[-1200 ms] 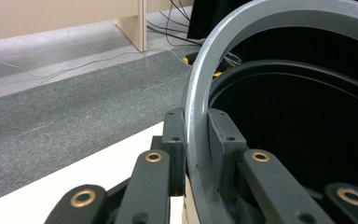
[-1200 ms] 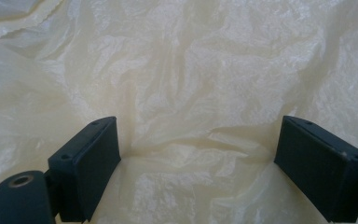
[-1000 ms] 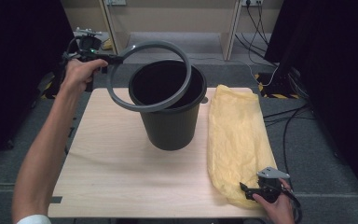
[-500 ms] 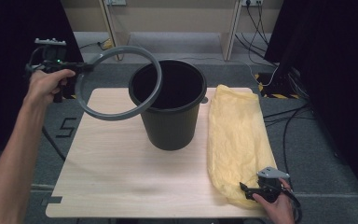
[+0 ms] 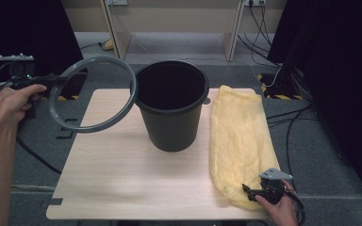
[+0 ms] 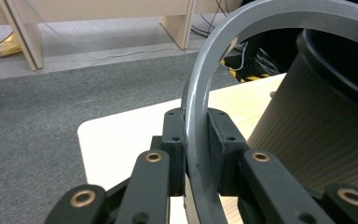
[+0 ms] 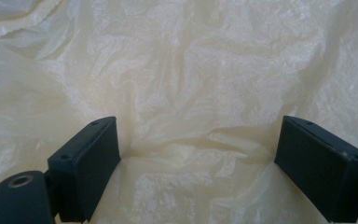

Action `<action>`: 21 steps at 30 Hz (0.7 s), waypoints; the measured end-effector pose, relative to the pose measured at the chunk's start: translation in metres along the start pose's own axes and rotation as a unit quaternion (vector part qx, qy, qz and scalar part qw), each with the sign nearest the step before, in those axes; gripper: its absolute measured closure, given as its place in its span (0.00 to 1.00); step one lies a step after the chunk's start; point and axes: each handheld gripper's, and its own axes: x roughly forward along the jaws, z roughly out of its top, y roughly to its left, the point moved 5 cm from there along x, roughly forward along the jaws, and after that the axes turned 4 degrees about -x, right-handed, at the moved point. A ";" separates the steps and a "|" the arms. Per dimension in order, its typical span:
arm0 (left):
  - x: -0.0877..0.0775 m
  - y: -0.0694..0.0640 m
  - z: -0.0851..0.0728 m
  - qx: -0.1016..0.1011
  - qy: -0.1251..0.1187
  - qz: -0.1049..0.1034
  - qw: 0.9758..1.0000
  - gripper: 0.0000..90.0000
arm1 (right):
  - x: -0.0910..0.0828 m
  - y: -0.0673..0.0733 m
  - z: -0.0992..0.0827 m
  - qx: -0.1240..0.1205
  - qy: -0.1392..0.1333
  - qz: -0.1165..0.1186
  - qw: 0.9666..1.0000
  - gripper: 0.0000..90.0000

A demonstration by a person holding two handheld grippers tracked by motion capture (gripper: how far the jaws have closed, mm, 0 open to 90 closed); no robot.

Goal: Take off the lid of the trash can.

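Observation:
A grey plastic ring [image 5: 53, 104] hangs upright in the air over the table's far left corner, just left of the black bin [image 5: 172, 127]. My left gripper [image 5: 61, 80] is shut on the ring's rim. In the left gripper view the pads [image 6: 175, 140] clamp the ring [image 6: 200, 93] from both sides, with the ribbed bin wall [image 6: 317, 126] to the right. A crumpled yellow bag [image 5: 240, 132] lies along the table's right side. My right gripper [image 5: 247, 192] rests at the bag's near end. Its jaws stand wide open [image 7: 198, 154] over the bag [image 7: 191, 70].
The light wooden table [image 5: 113, 174] has bare room in front of and left of the bin. Cables [image 5: 287, 117] run over the grey floor to the right. Wooden furniture legs [image 5: 111, 28] stand at the back, and dark curtains hang at both sides.
My left gripper has carried the ring leftward and slightly down, from over the bin's mouth to beside it. The right gripper has kept still.

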 end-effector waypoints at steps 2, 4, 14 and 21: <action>-0.007 0.009 -0.009 -0.003 0.001 0.009 1.000 0.87 | 0.000 0.000 0.000 0.000 -0.002 0.000 1.000 0.16; -0.011 0.016 -0.014 -0.003 0.003 0.020 1.000 0.87 | 0.000 0.000 0.000 0.000 -0.001 0.000 1.000 0.16; -0.013 0.041 -0.047 -0.025 0.009 0.034 0.999 0.87 | 0.000 0.000 0.000 -0.001 -0.002 0.000 1.000 0.16; -0.003 0.053 -0.078 -0.040 0.019 0.044 0.998 0.87 | 0.000 0.000 0.000 0.000 0.001 0.000 1.000 0.16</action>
